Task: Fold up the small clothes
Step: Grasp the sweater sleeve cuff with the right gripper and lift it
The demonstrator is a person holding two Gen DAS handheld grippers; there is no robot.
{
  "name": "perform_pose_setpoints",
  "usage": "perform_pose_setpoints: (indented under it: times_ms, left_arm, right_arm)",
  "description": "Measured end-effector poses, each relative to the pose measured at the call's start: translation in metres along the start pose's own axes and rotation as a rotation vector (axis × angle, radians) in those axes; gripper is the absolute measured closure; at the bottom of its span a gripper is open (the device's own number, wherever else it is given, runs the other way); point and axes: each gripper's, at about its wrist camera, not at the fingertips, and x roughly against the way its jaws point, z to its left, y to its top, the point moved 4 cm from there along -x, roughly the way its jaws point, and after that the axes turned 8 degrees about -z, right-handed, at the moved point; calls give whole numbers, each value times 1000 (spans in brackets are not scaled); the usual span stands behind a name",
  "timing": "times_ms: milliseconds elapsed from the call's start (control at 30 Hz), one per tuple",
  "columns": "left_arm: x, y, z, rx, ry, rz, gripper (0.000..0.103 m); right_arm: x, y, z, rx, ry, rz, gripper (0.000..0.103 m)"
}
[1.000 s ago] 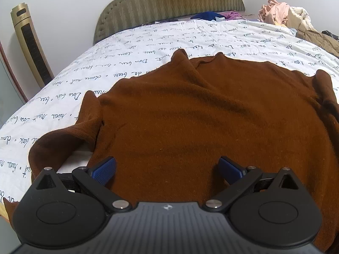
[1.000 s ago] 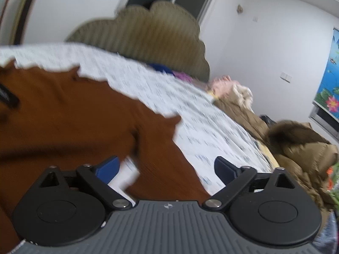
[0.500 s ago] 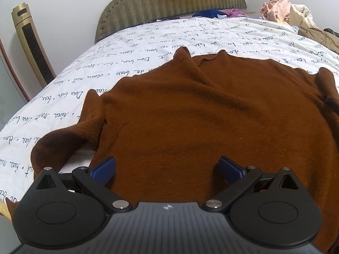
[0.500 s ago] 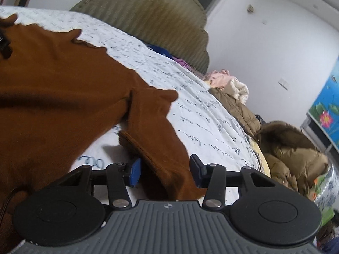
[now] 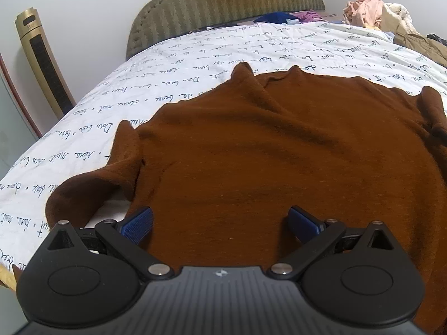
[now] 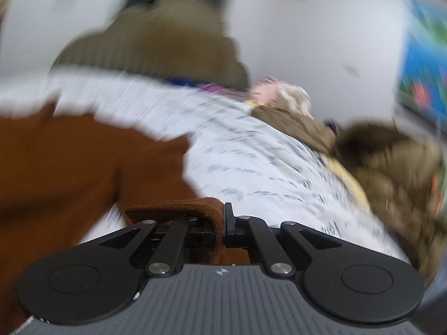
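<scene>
A brown knit sweater [image 5: 265,153] lies spread on the white bed, collar toward the headboard, its left sleeve [image 5: 92,184] bent beside the body. My left gripper [image 5: 220,223] is open and empty, just above the sweater's lower body. In the blurred right wrist view, my right gripper [image 6: 220,223] is shut on the cuff of the sweater's right sleeve [image 6: 190,209], lifted off the bed. The rest of the sweater [image 6: 69,167] lies to the left there.
The white sheet with script print [image 5: 195,64] covers the bed. A padded olive headboard [image 5: 223,8] stands at the far end. Piled clothes [image 5: 374,8] and olive jackets [image 6: 391,173] lie on the right side. A gold tower fan [image 5: 42,64] stands at the left.
My right gripper closed on the right sleeve cuff and has lifted it, moving fast. My left gripper has stayed open over the sweater, almost still.
</scene>
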Motion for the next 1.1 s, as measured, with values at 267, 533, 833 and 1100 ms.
perform_pose_setpoints:
  times_ms: [267,533,833,1100]
  left_arm:
    - [0,0,26,42,36,-8,0]
    - [1,3,47,78,78,-15,0]
    - [-6,-2,41,64,57,9,0]
    - [-5,1,49,80,93,-1,0]
  right_arm:
    - [-14,13,-126,-716,-34,-90,98]
    - [-22,12,-213,-914,-247,-222,96]
    - [-48,37,-157,-860,-124,-195,95]
    - [-96,72,-45,-804,163,-91,95]
